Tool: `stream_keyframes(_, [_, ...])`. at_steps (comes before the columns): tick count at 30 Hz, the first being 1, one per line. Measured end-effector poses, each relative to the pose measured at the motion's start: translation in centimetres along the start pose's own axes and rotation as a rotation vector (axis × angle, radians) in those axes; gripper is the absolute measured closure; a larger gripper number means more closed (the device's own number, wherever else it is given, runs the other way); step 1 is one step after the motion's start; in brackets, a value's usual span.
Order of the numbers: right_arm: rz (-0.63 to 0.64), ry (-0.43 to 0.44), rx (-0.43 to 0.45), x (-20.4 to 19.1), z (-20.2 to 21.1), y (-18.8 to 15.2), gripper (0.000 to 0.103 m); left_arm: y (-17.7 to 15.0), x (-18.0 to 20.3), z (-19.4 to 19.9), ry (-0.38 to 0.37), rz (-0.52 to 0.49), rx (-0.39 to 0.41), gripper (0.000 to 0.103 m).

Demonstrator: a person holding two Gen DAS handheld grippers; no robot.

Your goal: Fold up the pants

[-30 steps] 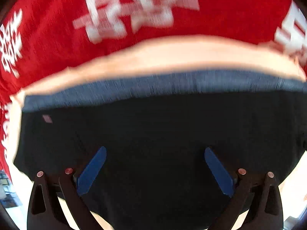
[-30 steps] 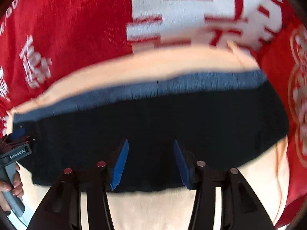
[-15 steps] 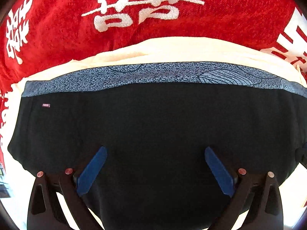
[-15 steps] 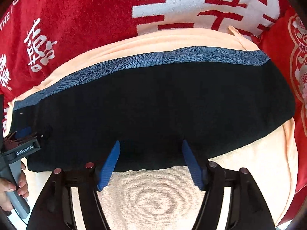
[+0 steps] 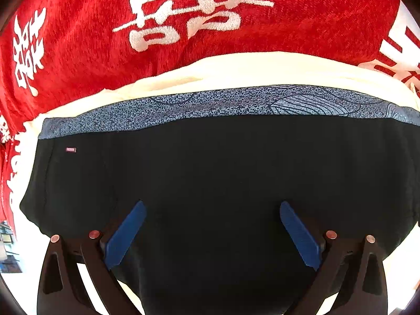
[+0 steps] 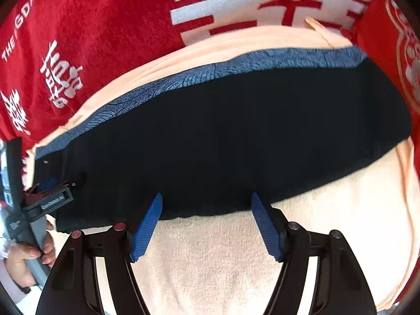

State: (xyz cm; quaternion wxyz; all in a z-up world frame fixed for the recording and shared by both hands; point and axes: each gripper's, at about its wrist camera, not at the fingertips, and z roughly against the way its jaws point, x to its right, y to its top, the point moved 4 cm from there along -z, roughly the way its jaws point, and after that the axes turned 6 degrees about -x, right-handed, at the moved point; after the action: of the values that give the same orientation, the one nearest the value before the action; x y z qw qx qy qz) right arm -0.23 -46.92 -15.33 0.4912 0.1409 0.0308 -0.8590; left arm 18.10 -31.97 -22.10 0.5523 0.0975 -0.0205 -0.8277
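Black pants (image 5: 210,173) with a blue-grey patterned band (image 5: 223,102) along the far edge lie flat in a long strip on a cream towel (image 5: 249,68). A small red label (image 5: 71,150) sits near their left end. My left gripper (image 5: 212,210) is open over the black cloth and holds nothing. In the right wrist view the pants (image 6: 236,136) run from left to right. My right gripper (image 6: 206,202) is open at their near edge, empty. The left gripper (image 6: 50,191) shows there at the pants' left end, held by a hand.
A red blanket with white characters (image 5: 183,21) lies behind the towel, and it also shows in the right wrist view (image 6: 92,26). The cream towel (image 6: 223,262) spreads in front of the pants. A red cushion (image 6: 393,39) is at the right.
My right gripper has opened wider and pulled back toward the pants' near edge, so more towel shows. The left gripper's view has steadied and barely shifted.
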Motion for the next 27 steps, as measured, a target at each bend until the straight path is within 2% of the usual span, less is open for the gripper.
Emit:
stream_keyframes(9, [-0.13, 0.089, -0.028, 3.5, 1.3, -1.8, 0.029, 0.1, 0.7, 0.8, 0.021, -0.026, -0.016, 0.0])
stream_keyframes(11, [-0.176, 0.112, -0.02, 4.9, 1.9, -2.2, 0.029, 0.3, 1.3, 1.5, 0.055, -0.049, -0.028, 0.0])
stream_keyframes(15, [-0.317, 0.151, 0.051, 9.1, 3.5, -2.1, 0.032, 0.5, 4.6, 4.4, -0.019, -0.102, 0.011, 0.0])
stream_keyframes(16, [-0.361, 0.154, 0.073, 10.3, 3.9, -2.0, 0.035, 0.6, 6.2, 5.3, -0.038, -0.129, 0.032, 0.0])
stream_keyframes(18, [-0.441, 0.154, 0.106, 12.7, 4.4, -1.7, 0.057, 0.9, 9.0, 6.1, -0.072, -0.163, 0.045, 0.0])
stream_keyframes(19, [-0.461, 0.151, 0.117, 13.4, 4.6, -1.6, 0.061, 1.0, 10.7, 6.2, -0.101, -0.174, 0.04, 0.0])
stream_keyframes(25, [-0.5, 0.064, 0.187, 17.1, 5.3, 0.8, 0.07, 0.9, 18.5, 5.0, -0.133, -0.195, 0.002, 0.0])
stream_keyframes(26, [-0.494, 0.069, 0.194, 17.4, 5.1, 1.5, 0.084, 0.8, 18.9, 4.8, -0.133, -0.193, -0.004, 0.0])
stream_keyframes(27, [-0.491, 0.071, 0.194, 17.5, 5.1, 1.9, 0.094, 0.5, 19.3, 4.6, -0.123, -0.183, -0.003, 0.0])
